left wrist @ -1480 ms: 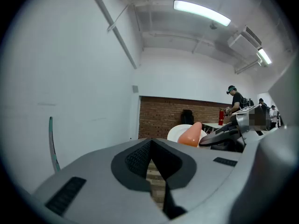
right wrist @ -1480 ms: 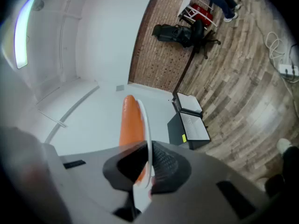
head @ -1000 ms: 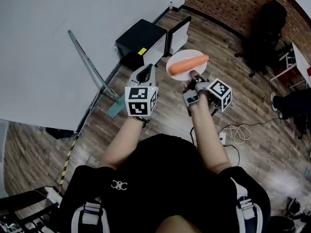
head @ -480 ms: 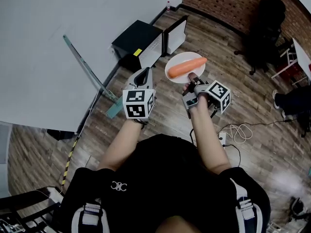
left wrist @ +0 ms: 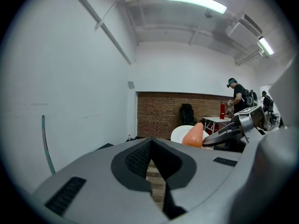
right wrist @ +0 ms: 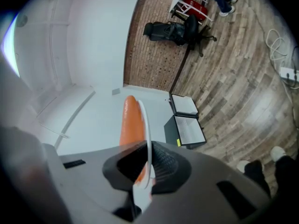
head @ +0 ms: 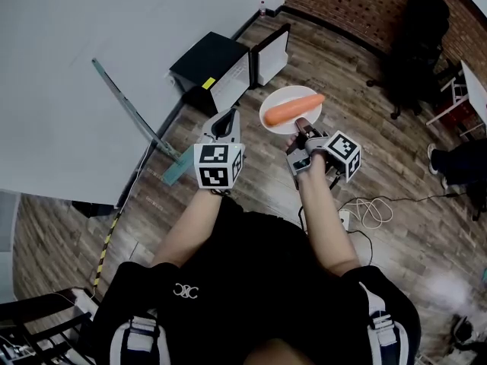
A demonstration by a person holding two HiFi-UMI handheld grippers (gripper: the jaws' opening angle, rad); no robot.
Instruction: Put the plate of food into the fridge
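A white plate (head: 283, 117) with one carrot (head: 294, 109) on it hangs over the wooden floor. My right gripper (head: 302, 125) is shut on its near rim. In the right gripper view the plate (right wrist: 146, 130) stands edge-on between the pads, the carrot (right wrist: 129, 121) to its left. My left gripper (head: 226, 117) hovers left of the plate, shut and holding nothing; its pads meet at the tip (left wrist: 150, 146). From there the carrot (left wrist: 194, 135) and plate (left wrist: 178, 133) show at the right. The small black fridge (head: 209, 64) sits on the floor by the white wall, door (head: 271, 52) open.
A thin metal bar (head: 126, 103) leans along the white wall at the left. A black office chair (head: 415, 48) stands by the brick wall (head: 358, 2). White cables and a power strip (head: 364, 208) lie on the floor at the right. A person (left wrist: 239, 95) stands in the far background.
Both grippers and the plate have travelled on together across the room, and the fridge has drifted slightly left in the head view. The grip on the plate looks the same.
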